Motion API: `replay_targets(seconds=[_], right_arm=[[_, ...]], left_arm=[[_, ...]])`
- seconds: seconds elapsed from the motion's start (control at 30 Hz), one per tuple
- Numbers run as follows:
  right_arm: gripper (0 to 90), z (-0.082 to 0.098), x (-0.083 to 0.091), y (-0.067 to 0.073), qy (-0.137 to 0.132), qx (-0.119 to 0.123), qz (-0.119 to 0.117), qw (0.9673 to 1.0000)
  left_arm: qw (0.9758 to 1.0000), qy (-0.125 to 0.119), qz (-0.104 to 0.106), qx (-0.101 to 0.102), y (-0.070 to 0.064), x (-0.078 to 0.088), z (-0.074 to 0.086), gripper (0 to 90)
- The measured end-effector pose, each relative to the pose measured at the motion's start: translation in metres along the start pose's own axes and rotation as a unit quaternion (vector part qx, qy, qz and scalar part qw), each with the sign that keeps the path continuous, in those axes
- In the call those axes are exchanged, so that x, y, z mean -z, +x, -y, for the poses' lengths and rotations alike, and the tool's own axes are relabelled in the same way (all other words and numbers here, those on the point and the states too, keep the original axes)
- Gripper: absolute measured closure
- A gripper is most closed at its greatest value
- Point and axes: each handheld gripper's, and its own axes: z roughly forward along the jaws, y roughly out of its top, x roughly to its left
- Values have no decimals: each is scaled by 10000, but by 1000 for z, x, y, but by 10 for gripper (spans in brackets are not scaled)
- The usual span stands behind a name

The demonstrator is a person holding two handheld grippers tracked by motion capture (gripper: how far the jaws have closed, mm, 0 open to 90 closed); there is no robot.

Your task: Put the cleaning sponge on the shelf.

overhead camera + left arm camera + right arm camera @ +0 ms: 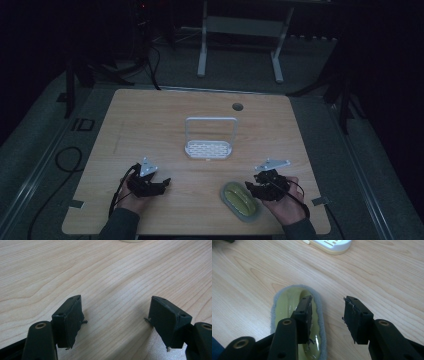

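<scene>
While the room beyond is dark, the wooden surface (150, 120) is lit well enough in the high view to place everything on it. A white rack (209, 148) with a slotted base and an upright hoop handle stands near the middle of the surface. A round cable hole (237, 106) sits in the surface beyond it, toward the far edge.

An oval yellow-green dish (240, 200) with a grey rim lies near the front edge, right of centre, well apart from the rack. In the right gripper view the dish (287, 305) looks glossy inside and its grey rim looks fuzzy.

The left hand-held gripper (159, 185) rests low at the front left of the surface, held by the person's left hand (131, 201), jaws pointing toward the middle. In the left gripper view its 2 jaws stand wide apart with bare wood grain between them; nothing is held. A pale rounded edge shows at the top of that view; I cannot tell what it is.

The right hand-held gripper (250, 187) is at the front right, held by the right hand (286, 206), just beside the dish. In the right gripper view its jaws are parted and empty; 1 jaw stands over the dish interior, the other over bare wood beside the rim. Contact with the dish cannot be determined.
</scene>
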Motion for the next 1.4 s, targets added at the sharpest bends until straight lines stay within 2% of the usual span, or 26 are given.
replay_targets(seconds=[0.6, 0.97, 1.4], right_arm=[[593, -6, -5, 11, 385, 137, -332, 9986], [588, -7, -6, 17, 584, 192, -433, 9972], [583, -10, -15, 23, 928, 332, -492, 9939]], left_arm=[[10000, -1, 3, -3, 0, 0, 0, 273], [10000, 0, 4, -4, 0, 0, 0, 272], [10000, 0, 5, -5, 0, 0, 0, 271]])
